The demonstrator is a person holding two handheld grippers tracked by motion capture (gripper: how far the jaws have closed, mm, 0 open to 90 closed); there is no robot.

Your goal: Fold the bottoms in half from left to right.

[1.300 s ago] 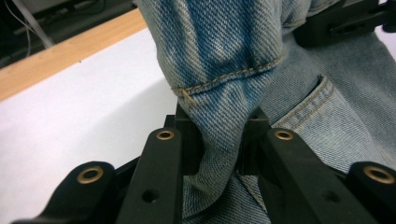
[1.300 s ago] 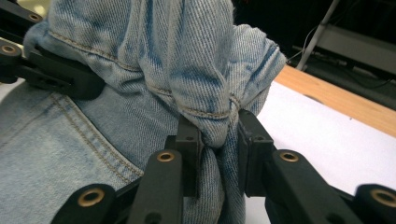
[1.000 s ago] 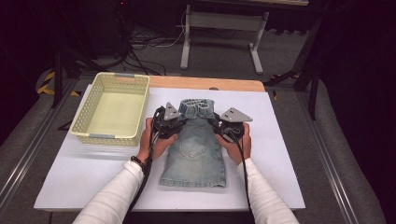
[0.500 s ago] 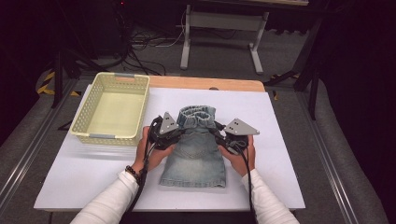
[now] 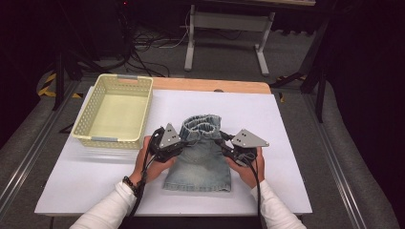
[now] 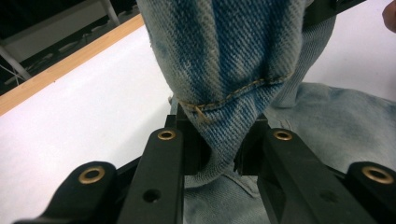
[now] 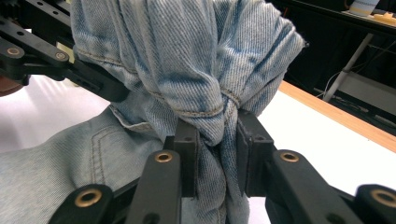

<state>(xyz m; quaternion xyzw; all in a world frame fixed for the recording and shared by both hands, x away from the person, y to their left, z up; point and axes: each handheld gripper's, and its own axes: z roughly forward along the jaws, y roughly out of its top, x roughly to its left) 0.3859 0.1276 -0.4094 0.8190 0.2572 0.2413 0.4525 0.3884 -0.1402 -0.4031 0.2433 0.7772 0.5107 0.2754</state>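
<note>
- A dim room surrounds the work: dark floor, loose cables and a grey metal stand (image 5: pixel 224 28) behind the bench (image 5: pixel 286 191), whose top is covered in white with a strip of bare wood along its far edge.
- A pale yellow basket (image 5: pixel 82 125) with perforated walls stands on the bench's far left part, well apart from the hands.
- The denim garment (image 5: pixel 198 164), light blue and faded, lies near the middle of the bench, its lower hem flat towards the person.
- Its far end is lifted off the surface and bunched into a rounded, gathered fold that stands between the two tongs.
- The left tongs (image 5: pixel 177 143) sit at the left side of that raised fold; in the left gripper view the left tongs (image 6: pixel 218 149) are clamped on a pinched wad of denim with an orange-stitched seam crossing just above the pads.
- The right tongs (image 5: pixel 224 144) sit at the right side of the fold; in the right gripper view the right tongs (image 7: pixel 217 149) pinch a twisted bundle of the same cloth, which fills the gap between the pads.
- In the right gripper view the other tongs' black jaws reach into the cloth from the upper left.
- Both hands, in white sleeves, rest low over the flat part of the garment, the left hand (image 5: pixel 150 160) at its left edge and the right hand (image 5: pixel 248 169) at its right edge.
- A dark band circles the left wrist.
</note>
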